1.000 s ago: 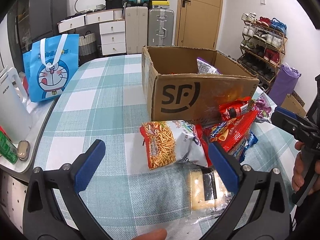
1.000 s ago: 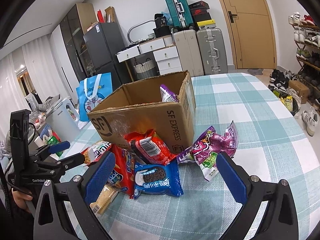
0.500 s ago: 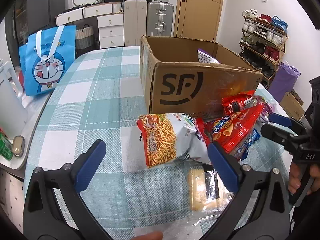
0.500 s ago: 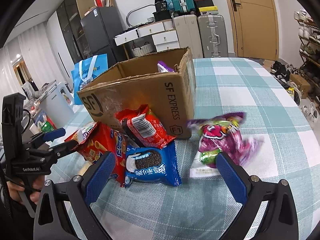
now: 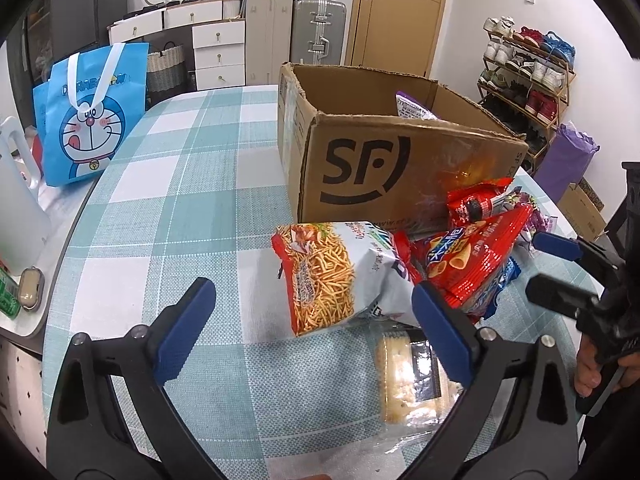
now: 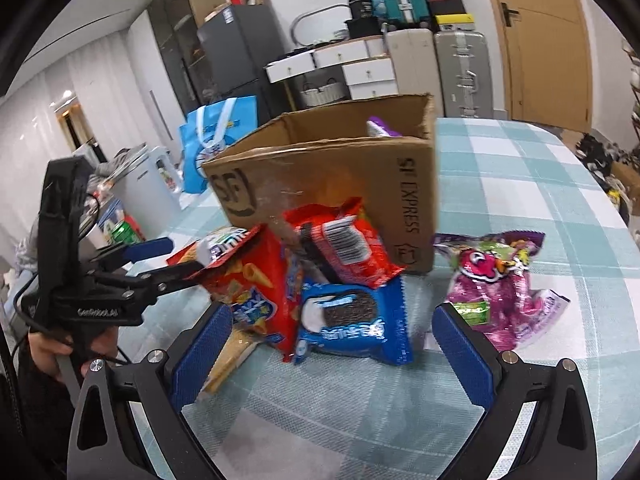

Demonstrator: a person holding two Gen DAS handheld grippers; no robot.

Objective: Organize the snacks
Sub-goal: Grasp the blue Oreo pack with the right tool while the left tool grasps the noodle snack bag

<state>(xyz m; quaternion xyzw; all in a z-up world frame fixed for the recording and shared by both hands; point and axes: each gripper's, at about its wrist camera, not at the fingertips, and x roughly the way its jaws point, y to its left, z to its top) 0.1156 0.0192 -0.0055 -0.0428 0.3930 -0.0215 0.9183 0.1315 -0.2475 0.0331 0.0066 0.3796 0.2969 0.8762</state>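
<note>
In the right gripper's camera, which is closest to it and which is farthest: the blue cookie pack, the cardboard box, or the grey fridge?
1. Blue cookie pack, on the tablecloth just ahead of the right gripper.
2. Cardboard box, behind the snack pile.
3. Grey fridge, far back by the wall.

Cardboard box (image 5: 400, 164) sits on the bench (image 5: 192, 208), far centre, one snack packet (image 5: 412, 108) inside it. Snack pile is on the bench against the box's near side: shoestring-chip bag (image 5: 332, 276) leftmost, cone-snack bag (image 5: 472, 264) right of it, overlapping it. Cookie pack (image 6: 352, 320) is right of the cone-snack bag, with another packet (image 6: 344, 248) on top leaning on the box. Cracker pack (image 5: 408, 380) lies nearest. Candy bag (image 6: 500, 284) lies apart, right of the pile. Tote bag (image 5: 88, 108) stands far left, off the bench.
</note>
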